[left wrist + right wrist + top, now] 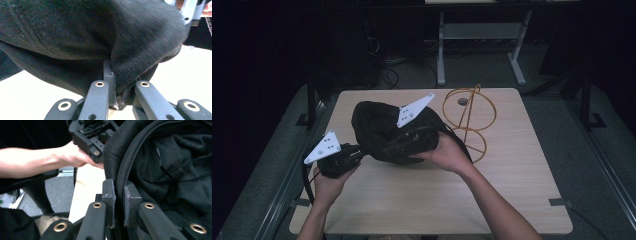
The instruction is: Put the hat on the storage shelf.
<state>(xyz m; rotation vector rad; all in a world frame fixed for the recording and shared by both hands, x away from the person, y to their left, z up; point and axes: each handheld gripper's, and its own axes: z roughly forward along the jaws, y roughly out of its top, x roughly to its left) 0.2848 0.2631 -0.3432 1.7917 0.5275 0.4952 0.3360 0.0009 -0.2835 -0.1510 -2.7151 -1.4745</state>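
Black bag (377, 127), 2 hand-held grippers clamped on it, 1 wire stand (469, 117)

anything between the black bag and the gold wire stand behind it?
Nothing visible. The black bag is held between both grippers, left gripper and right gripper each clamped on its fabric. The gold wire stand sits just beyond it at the table's far right, with bare tabletop around it.

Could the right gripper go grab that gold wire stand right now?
Probably not yet. The right gripper is shut on the black bag's edge, so it would have to let go first. The gold wire stand sits just beyond the bag, with bare table beside it.
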